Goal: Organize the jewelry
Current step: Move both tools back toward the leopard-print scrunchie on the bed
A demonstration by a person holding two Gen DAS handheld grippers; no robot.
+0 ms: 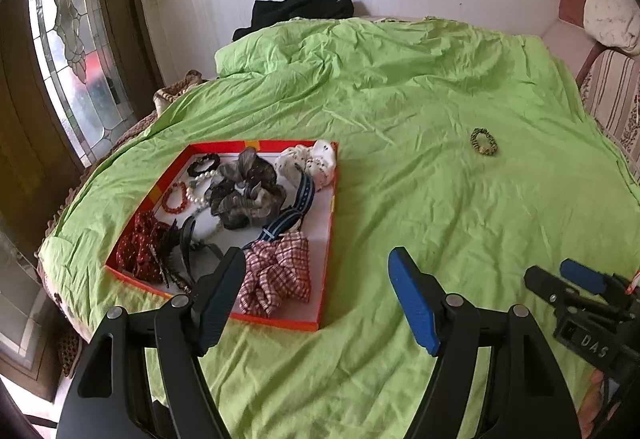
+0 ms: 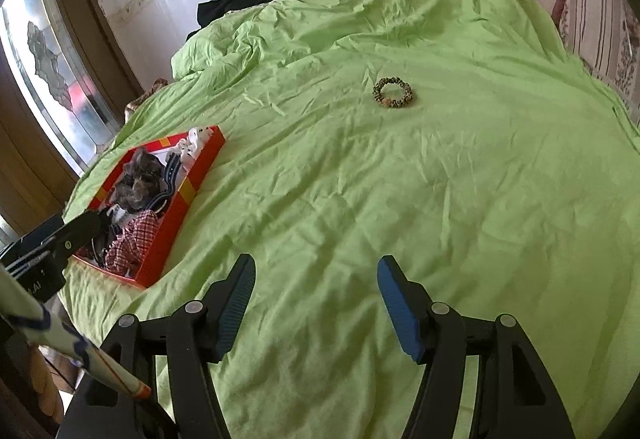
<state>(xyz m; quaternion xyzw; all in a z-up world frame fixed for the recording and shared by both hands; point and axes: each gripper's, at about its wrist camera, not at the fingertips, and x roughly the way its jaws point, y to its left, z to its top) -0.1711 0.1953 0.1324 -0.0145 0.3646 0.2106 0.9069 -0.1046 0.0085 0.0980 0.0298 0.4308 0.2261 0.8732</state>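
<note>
At the far left a stained-glass door [image 1: 68, 51] is letting in daylight beside a bed covered in a green sheet [image 1: 400, 199]. One red-orange shallow box [image 1: 326, 251] is sitting on the sheet's left part, and it is holding a crowd of pieces: two red items, a spotted scrunchie [image 1: 138, 251] and a red bead bracelet [image 1: 175, 197]; one black bead bracelet [image 1: 204, 163]; one string of white pearls [image 1: 199, 187]; one large grey gauzy scrunchie [image 1: 248, 191]; one white spotted scrunchie [image 1: 310, 161]; one navy striped band [image 1: 298, 201]; one red-and-white checked scrunchie [image 1: 278, 275]. The left gripper [image 1: 316, 299] is hovering over the box's near right corner, its two fingers standing wide with nothing between them. Further right, one patterned green-and-brown scrunchie [image 2: 393, 91] is lying alone on the sheet, well apart from the box. The right gripper [image 2: 316, 303] is hanging above bare sheet, its two blue pads spread wide and holding nothing. On its body, seen from the left wrist view, the letters "DAS" [image 1: 595, 346] are showing. One black garment [image 1: 304, 7] is lying by the wall at the bed's far end
</note>
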